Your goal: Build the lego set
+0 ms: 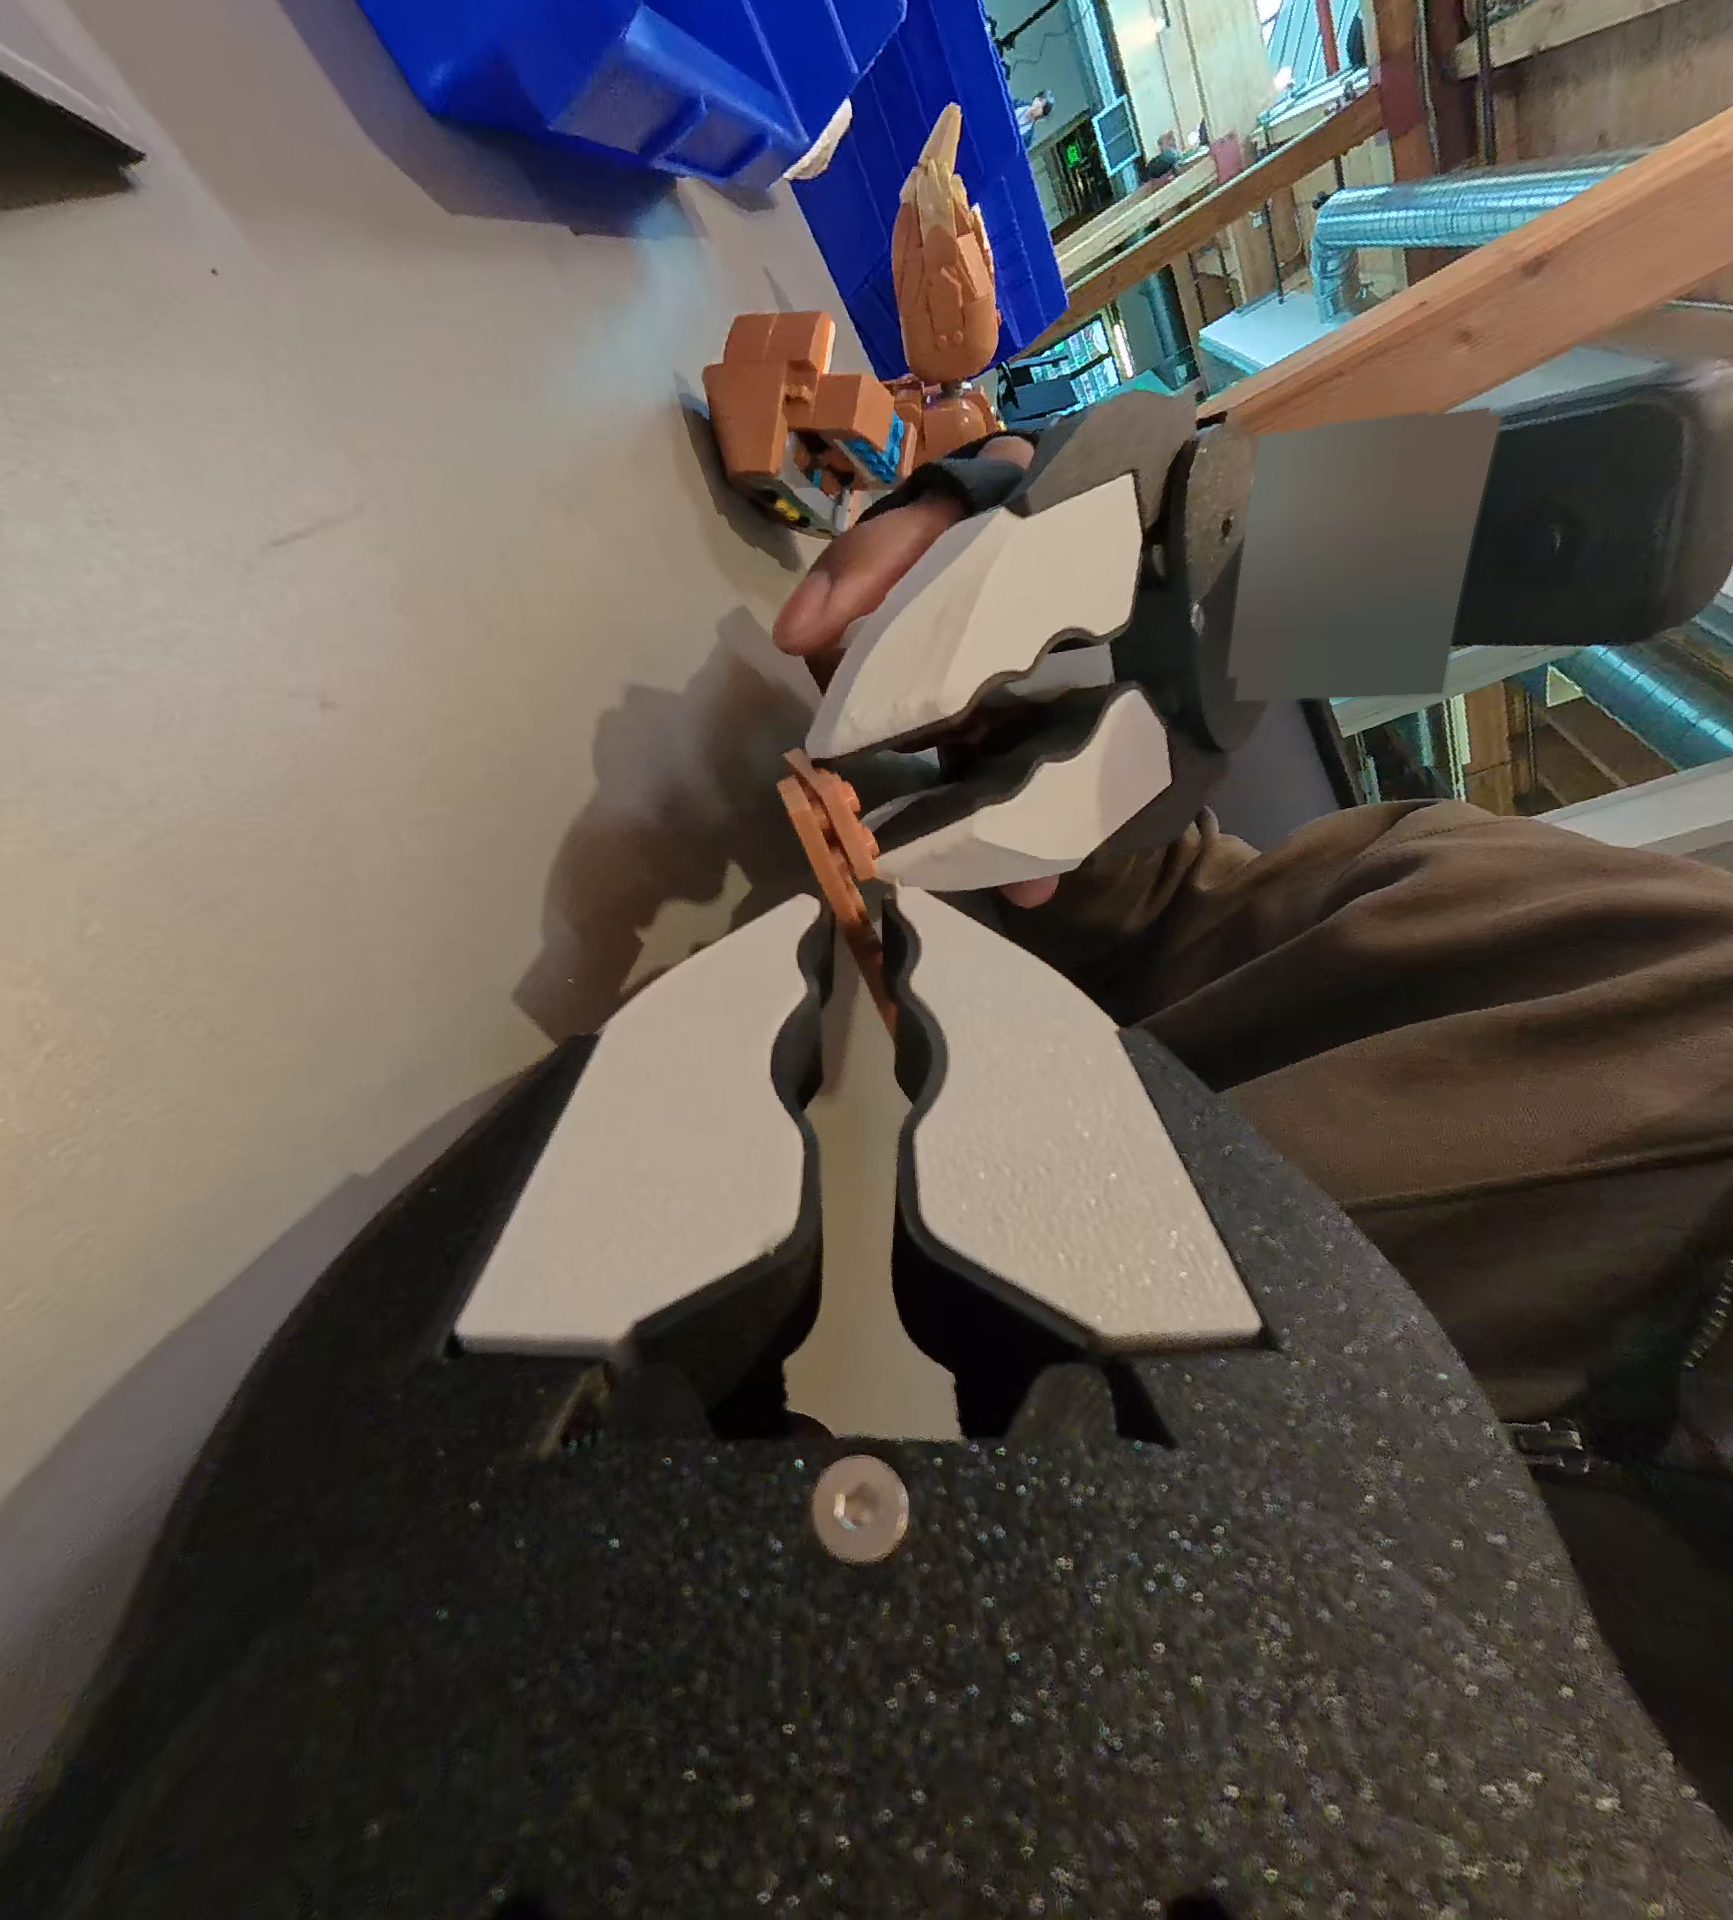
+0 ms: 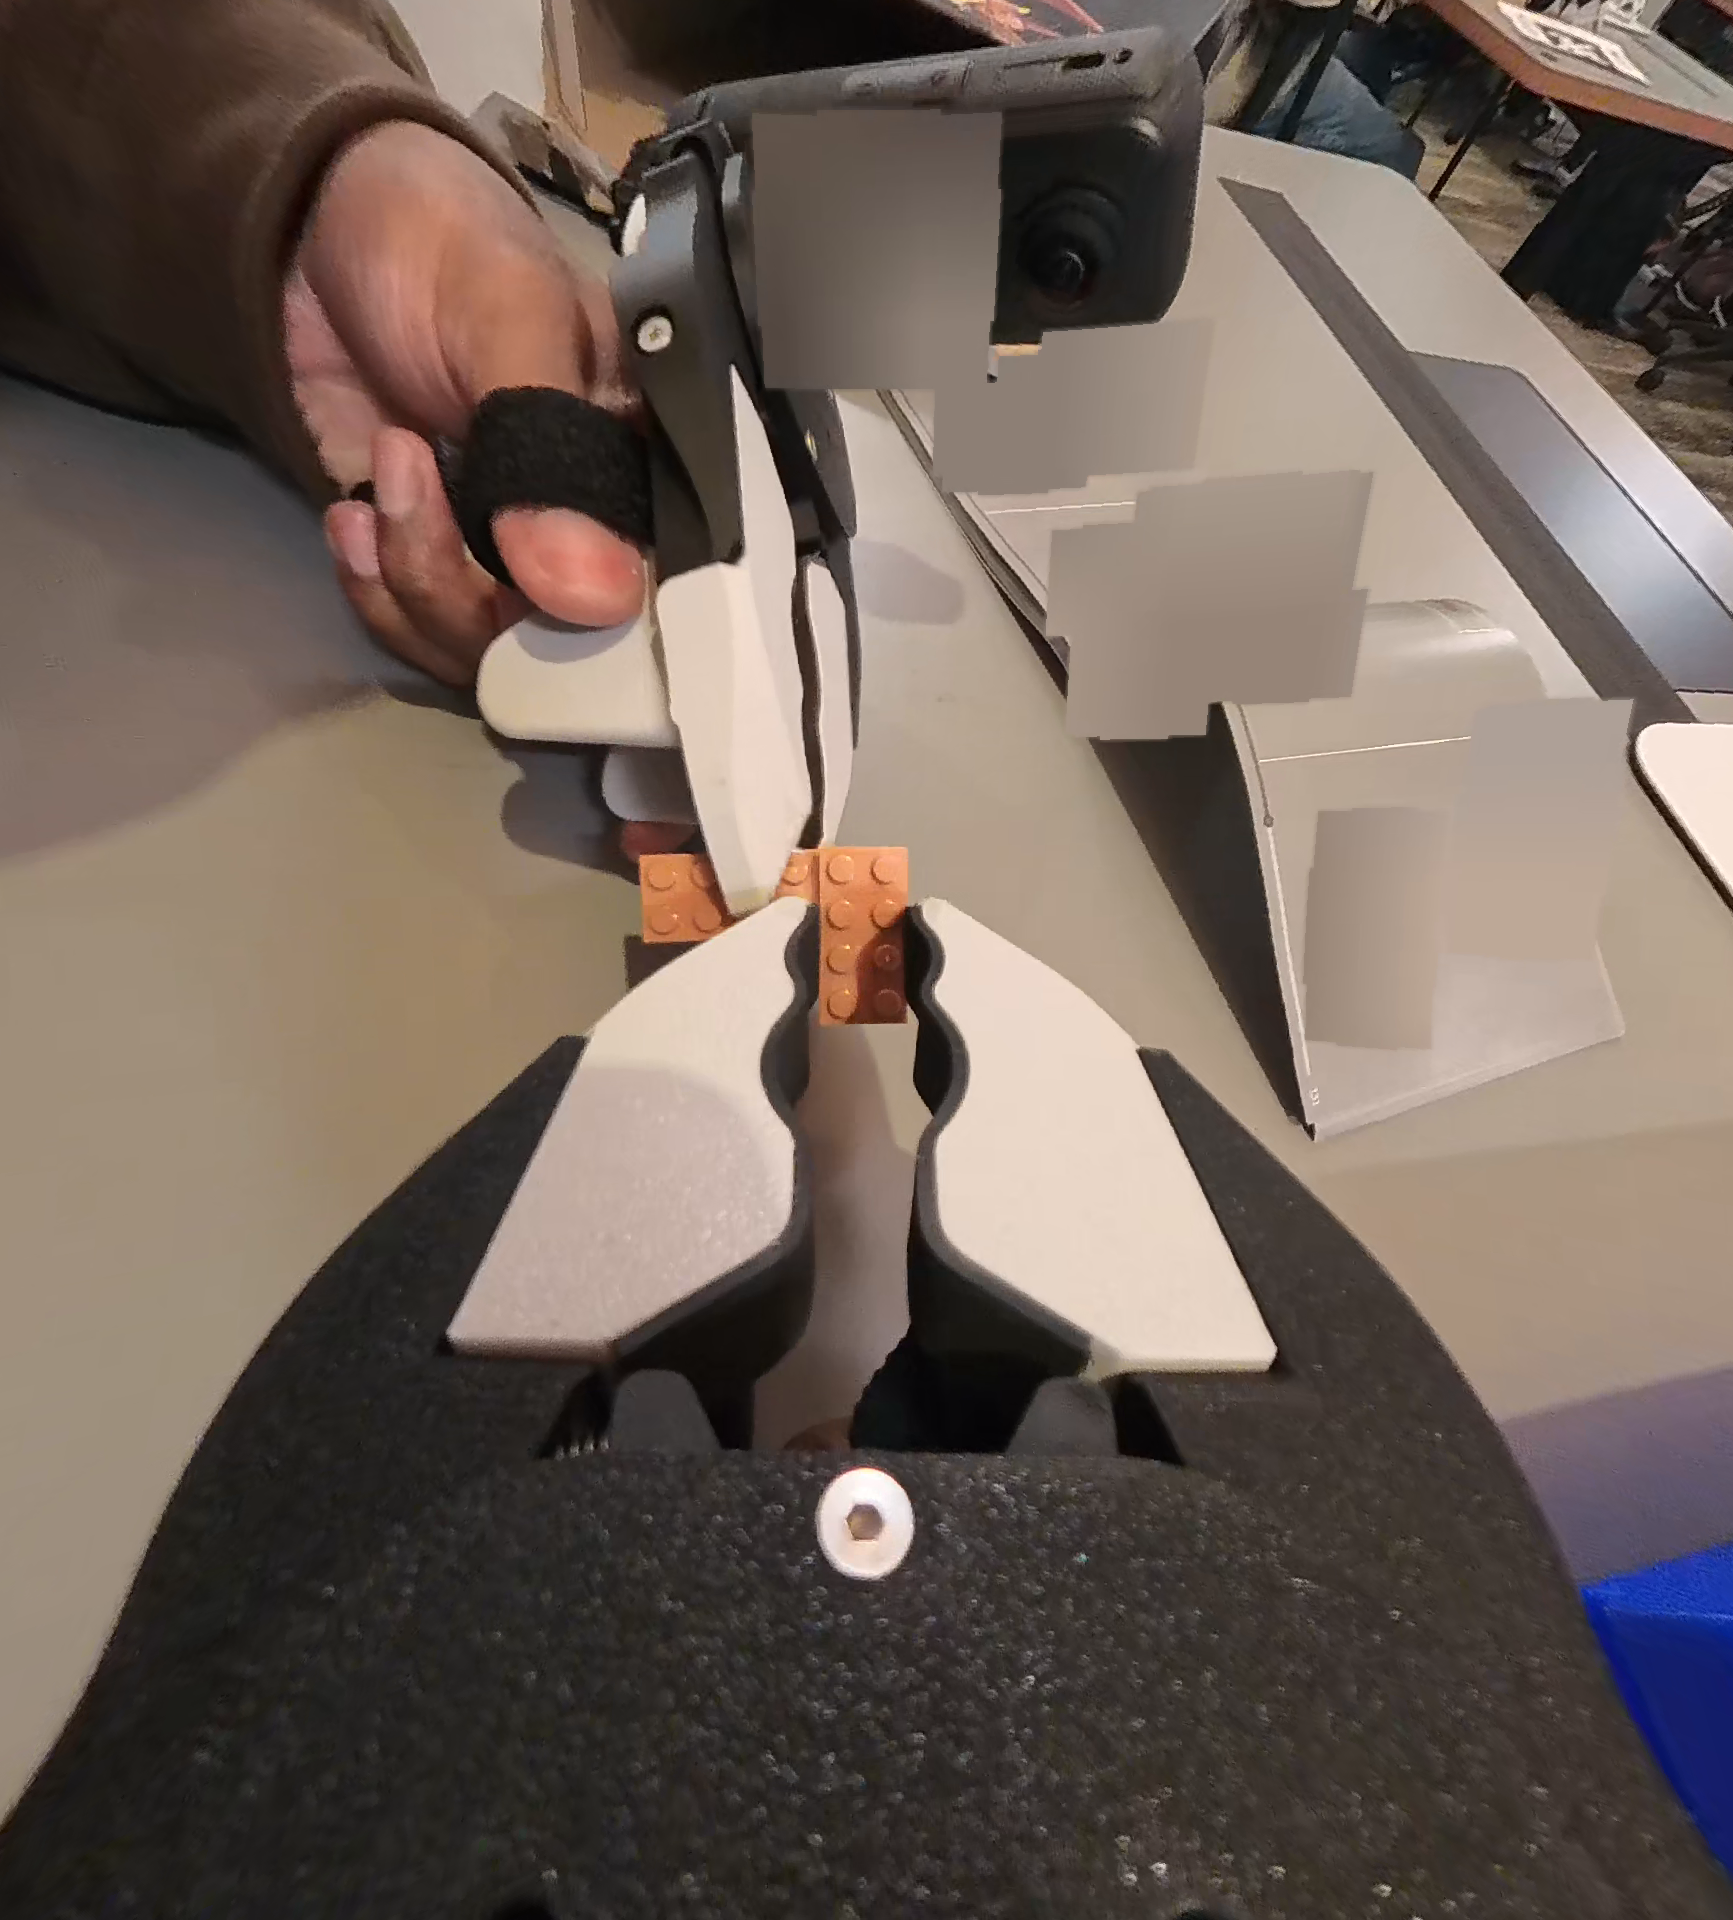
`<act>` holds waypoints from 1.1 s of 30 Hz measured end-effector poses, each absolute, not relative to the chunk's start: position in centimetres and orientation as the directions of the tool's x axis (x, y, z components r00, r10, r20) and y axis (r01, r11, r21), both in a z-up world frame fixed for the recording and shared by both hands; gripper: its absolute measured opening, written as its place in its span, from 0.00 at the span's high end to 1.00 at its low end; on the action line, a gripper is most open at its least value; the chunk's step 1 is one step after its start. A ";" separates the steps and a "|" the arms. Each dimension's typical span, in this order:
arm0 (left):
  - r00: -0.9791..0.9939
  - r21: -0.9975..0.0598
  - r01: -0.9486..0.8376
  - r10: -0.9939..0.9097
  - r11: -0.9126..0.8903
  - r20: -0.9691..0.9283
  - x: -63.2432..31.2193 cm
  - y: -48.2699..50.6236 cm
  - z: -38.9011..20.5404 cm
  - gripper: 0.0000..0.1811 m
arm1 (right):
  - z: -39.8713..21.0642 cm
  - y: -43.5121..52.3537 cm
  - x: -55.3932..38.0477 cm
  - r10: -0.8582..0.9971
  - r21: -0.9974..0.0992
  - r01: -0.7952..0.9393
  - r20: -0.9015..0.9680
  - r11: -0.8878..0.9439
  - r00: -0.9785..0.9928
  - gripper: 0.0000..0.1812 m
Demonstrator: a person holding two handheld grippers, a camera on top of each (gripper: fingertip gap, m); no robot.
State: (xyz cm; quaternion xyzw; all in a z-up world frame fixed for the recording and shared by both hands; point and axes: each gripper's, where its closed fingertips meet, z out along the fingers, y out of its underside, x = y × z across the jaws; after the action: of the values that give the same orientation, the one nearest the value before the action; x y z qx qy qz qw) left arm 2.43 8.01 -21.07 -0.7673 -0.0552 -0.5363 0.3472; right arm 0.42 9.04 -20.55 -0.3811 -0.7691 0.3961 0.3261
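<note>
Both grippers meet above the grey table (image 2: 166, 987). My right gripper (image 2: 864, 909) is shut on the long sides of an upright brown lego plate (image 2: 862, 961). My left gripper (image 2: 768, 888) comes in from above, shut flat on a second brown plate (image 2: 670, 899) that lies crosswise. The two plates meet at a corner; I cannot tell if they are pressed together. In the left wrist view my left gripper (image 1: 857, 909) pinches its plate (image 1: 872, 966) edge-on, and the right gripper (image 1: 841, 800) holds the studded plate (image 1: 820, 805) just beyond.
A brown lego figure with a pointed head (image 1: 945, 281) and a brown built block (image 1: 789, 405) stand by two blue bins (image 1: 633, 73). A grey stand (image 2: 1413, 935) and a blue bin corner (image 2: 1714, 1714) are to my right. A person's hand (image 2: 446, 343) holds the left gripper. Left and right tips are no more than a few centimetres apart.
</note>
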 end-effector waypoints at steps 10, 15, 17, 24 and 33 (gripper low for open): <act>0.443 -0.555 0.377 -0.382 -0.741 0.811 2.9 7.6 -20.6 0.93 | -20.3 8.6 0.8 0.829 -0.860 0.310 0.204 0.406 -0.520 0.92; 0.458 -0.618 0.310 -0.457 -0.722 0.763 3.2 7.1 -20.3 0.93 | -20.0 8.1 1.1 0.815 -0.866 0.289 0.202 0.407 -0.543 0.92; 0.466 -0.648 0.274 -0.492 -0.710 0.736 3.4 6.9 -20.2 0.92 | -19.9 7.9 1.2 0.805 -0.866 0.278 0.207 0.415 -0.556 0.92; 0.438 -0.689 0.230 -0.559 -0.687 0.704 3.9 6.3 -19.7 0.92 | -19.3 7.3 1.6 0.779 -0.861 0.238 0.246 0.449 -0.577 0.92; 0.447 -0.716 0.218 -0.585 -0.663 0.677 3.8 6.2 -19.5 0.92 | -19.3 7.5 1.6 0.778 -0.849 0.236 0.276 0.473 -0.565 0.92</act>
State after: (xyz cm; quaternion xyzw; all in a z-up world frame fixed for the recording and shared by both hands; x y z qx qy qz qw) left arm 3.83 6.21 -19.51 -0.7548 0.1216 -0.5118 0.3920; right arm 1.61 7.54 -19.25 -0.3212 -0.7887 0.4005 0.3383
